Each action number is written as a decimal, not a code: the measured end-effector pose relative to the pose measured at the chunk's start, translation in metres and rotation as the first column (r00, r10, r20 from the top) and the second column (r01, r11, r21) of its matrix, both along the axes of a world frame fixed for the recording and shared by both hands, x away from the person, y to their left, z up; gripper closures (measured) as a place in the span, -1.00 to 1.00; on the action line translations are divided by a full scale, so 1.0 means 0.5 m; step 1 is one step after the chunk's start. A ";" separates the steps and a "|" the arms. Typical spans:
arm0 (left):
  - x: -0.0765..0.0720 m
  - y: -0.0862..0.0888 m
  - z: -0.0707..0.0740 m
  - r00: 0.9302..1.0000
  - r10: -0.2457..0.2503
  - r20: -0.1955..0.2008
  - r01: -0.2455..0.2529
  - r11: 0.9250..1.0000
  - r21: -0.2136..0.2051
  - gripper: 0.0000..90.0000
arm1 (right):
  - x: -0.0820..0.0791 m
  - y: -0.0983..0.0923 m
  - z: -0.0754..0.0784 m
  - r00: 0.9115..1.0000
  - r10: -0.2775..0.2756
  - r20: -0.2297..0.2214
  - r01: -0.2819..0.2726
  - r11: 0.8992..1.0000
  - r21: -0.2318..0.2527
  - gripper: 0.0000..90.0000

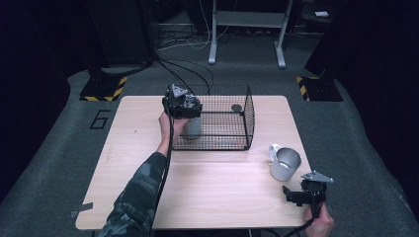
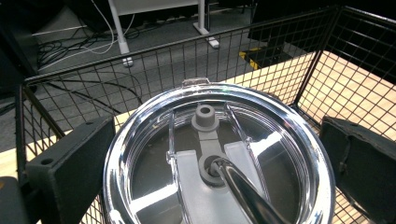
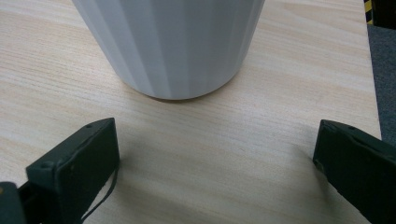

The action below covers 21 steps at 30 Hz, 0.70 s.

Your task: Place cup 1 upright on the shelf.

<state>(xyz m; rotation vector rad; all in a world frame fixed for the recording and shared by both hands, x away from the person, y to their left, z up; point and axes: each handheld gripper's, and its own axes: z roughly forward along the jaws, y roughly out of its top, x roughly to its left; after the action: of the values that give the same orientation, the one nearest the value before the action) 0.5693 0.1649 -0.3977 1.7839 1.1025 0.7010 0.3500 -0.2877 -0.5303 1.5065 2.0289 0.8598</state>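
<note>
Nearest you, your right gripper is hovering with jaws spread, empty, just short of the pale ribbed metal mug standing on the light wooden table. It is looking light and stiff but slick; taking it by the rim or handle seems safest.

Farther off, your left gripper is straddling the steel tumbler with clear plastic lid inside the black wire basket, jaws wide, not yet pinching. The lid is likely brittle, so the body is the better hold.
</note>
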 end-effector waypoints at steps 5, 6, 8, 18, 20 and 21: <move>-0.009 0.011 0.015 1.000 0.001 0.031 0.000 1.000 -0.027 -1.00 | 0.000 0.000 0.000 1.000 0.001 0.000 -0.001 1.000 -0.001 -1.00; -0.010 0.013 0.017 0.999 -0.001 0.035 0.002 0.999 -0.033 -1.00 | 0.000 0.000 0.000 1.000 0.001 0.000 -0.001 1.000 0.000 -1.00; -0.014 0.016 0.023 0.999 -0.001 0.037 0.003 0.999 -0.035 -1.00 | 0.000 0.000 0.000 1.000 0.000 0.000 0.000 1.000 0.000 -1.00; -0.043 0.026 0.065 0.997 0.001 0.071 0.002 0.999 -0.044 -1.00 | 0.000 0.000 0.000 1.000 0.000 0.000 0.000 1.000 0.000 -1.00; -0.054 0.033 0.076 0.998 0.005 0.068 -0.003 0.999 -0.039 -1.00 | 0.000 0.000 0.000 1.000 0.000 0.000 0.000 1.000 0.000 -1.00; -0.054 0.033 0.076 0.998 0.005 0.068 -0.003 0.999 -0.039 -1.00 | 0.000 0.000 0.000 1.000 0.000 0.000 0.000 1.000 0.000 -1.00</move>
<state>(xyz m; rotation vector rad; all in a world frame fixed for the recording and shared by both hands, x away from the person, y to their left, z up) 0.5421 0.1815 -0.3595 1.7132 1.0677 0.7326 0.3501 -0.2877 -0.5303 1.5063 2.0294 0.8596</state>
